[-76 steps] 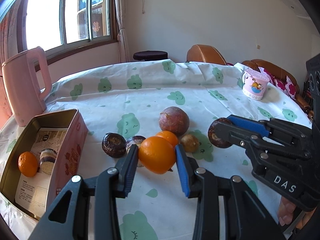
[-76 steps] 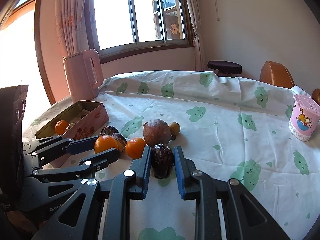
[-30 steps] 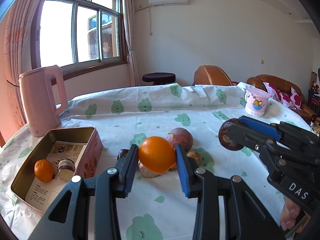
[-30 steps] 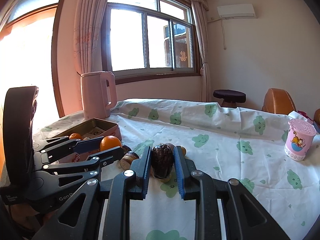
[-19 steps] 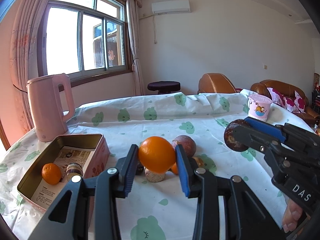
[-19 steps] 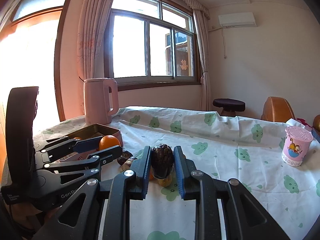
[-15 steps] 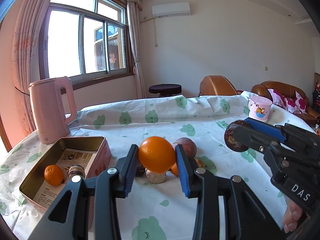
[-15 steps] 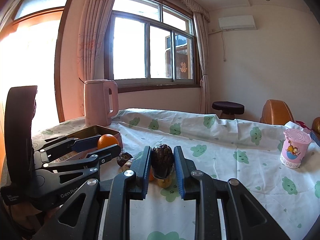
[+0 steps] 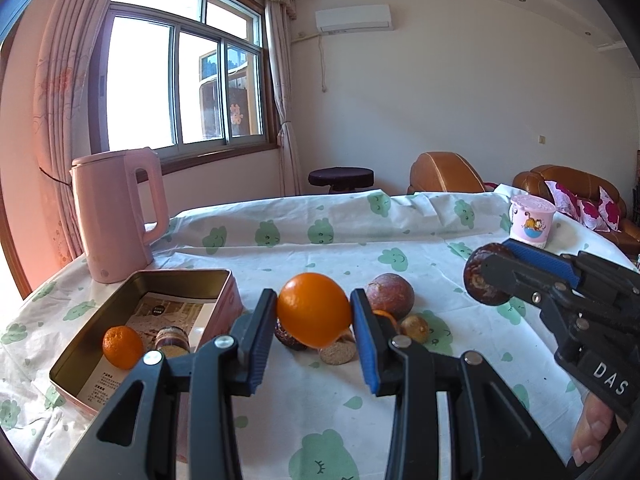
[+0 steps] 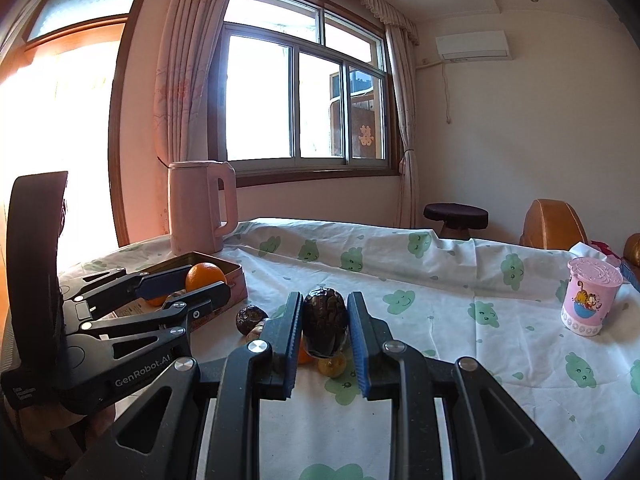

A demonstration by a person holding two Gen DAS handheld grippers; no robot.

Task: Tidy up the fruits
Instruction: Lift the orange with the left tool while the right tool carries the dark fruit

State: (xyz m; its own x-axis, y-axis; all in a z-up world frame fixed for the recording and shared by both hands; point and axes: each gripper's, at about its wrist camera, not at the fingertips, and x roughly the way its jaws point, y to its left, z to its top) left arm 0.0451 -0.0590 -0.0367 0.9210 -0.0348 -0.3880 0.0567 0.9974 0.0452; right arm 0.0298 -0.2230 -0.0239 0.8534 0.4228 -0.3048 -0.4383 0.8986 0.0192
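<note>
Your left gripper (image 9: pixel 314 312) still clamps the orange (image 9: pixel 313 309), right gripper (image 10: pixel 324 322) still clamps the dark fruit (image 10: pixel 324 320); both lifted higher vs 2.5 s ago, tin (image 9: pixel 100 320) now nearer.

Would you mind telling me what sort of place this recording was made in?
Most likely a home living or dining room: brown leather armchairs stand behind a table under a cloud-print cloth, a pink electric kettle sits near the curtained window, and an air conditioner hangs on the wall.

Orange (image 9: pixel 313 309) & dark wrinkled fruit (image 10: pixel 324 327) held aloft.
</note>
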